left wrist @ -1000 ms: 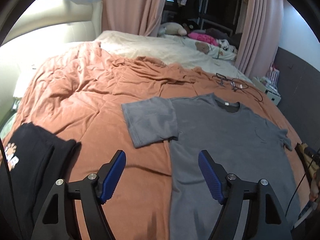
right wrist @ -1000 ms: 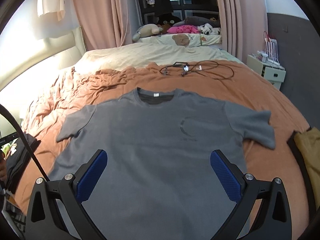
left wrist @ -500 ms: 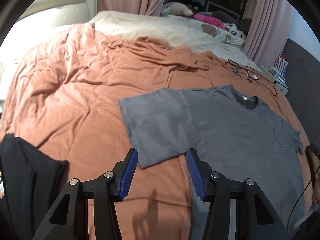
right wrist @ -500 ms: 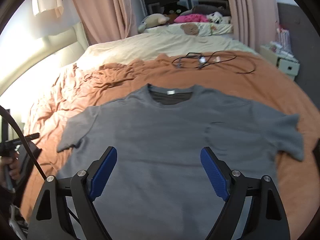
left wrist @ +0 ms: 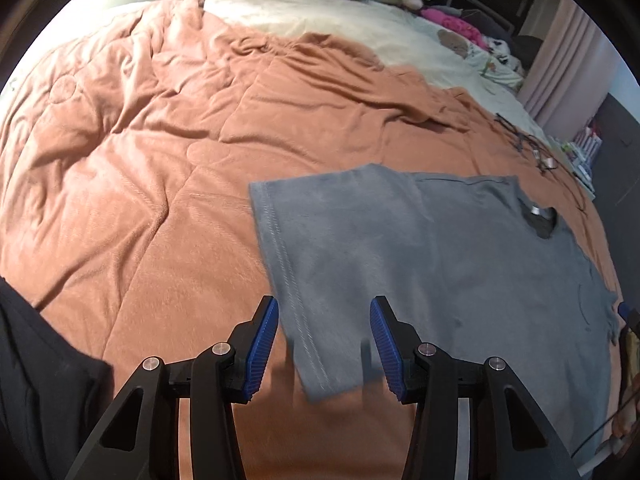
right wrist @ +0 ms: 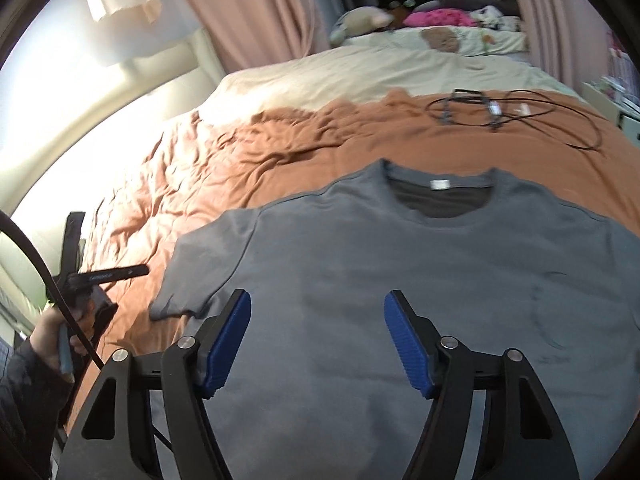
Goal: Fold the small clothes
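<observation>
A grey T-shirt (right wrist: 420,272) lies spread flat, front up, on the orange bedspread (left wrist: 140,200). It also shows in the left wrist view (left wrist: 460,264). My left gripper (left wrist: 323,328) is open and empty, its blue pads either side of the hem of the shirt's left sleeve (left wrist: 320,248), just above it. My right gripper (right wrist: 318,332) is open and empty, low over the shirt's chest, near the left armpit. The left gripper also shows in the right wrist view (right wrist: 108,276), held by a hand beside the sleeve.
A black garment (left wrist: 36,368) lies at the near left on the bedspread. Black cables (right wrist: 512,116) lie beyond the collar. Cream bedding (right wrist: 380,76), soft toys and pink curtains are at the far end. A shelf unit (left wrist: 580,152) stands at the right.
Both grippers have moved forward and down towards the shirt. The left one went to the left sleeve; the right one shifted left and its jaws narrowed.
</observation>
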Available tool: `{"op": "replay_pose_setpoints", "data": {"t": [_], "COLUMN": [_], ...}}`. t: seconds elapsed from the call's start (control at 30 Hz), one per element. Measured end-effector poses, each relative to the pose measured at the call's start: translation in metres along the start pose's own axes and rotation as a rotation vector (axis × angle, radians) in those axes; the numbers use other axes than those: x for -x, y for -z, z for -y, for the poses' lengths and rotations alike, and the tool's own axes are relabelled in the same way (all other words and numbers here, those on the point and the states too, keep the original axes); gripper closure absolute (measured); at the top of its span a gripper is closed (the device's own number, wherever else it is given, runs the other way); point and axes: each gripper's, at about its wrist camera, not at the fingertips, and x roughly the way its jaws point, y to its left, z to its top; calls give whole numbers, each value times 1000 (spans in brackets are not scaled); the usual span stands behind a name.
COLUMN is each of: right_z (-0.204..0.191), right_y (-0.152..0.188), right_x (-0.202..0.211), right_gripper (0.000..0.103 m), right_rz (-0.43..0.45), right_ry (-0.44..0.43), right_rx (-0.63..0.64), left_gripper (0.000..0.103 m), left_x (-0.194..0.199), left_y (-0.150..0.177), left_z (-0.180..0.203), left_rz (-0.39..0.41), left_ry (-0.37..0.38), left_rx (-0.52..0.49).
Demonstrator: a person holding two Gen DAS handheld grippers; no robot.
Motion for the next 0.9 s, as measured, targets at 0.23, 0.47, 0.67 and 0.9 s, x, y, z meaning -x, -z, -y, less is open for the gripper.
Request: {"op": "replay_pose_setpoints", "data": {"t": [0.23, 0.47, 0.67, 0.9], "right_z": [-11, -11, -19, -30], "right_y": [-14, -22, -30, -27], "right_x": [-53, -109, -146, -182], "right_gripper": [48, 64, 74, 84], "right_rz": [-54, -131, -169, -216], "right_ry": [-74, -157, -194, -243], "right_rx": [6, -121, -199, -235], "left_gripper": [53, 66, 96, 100], "left_x": [-41, -75, -79, -58], "left_y": [-8, -12, -21, -32], "left_z": [-26, -33, -32, -21], "left_rz": [-34, -88, -77, -31], "left_ry": [-2, -8, -59, -67], "left_rx": [99, 170, 178, 132]}}
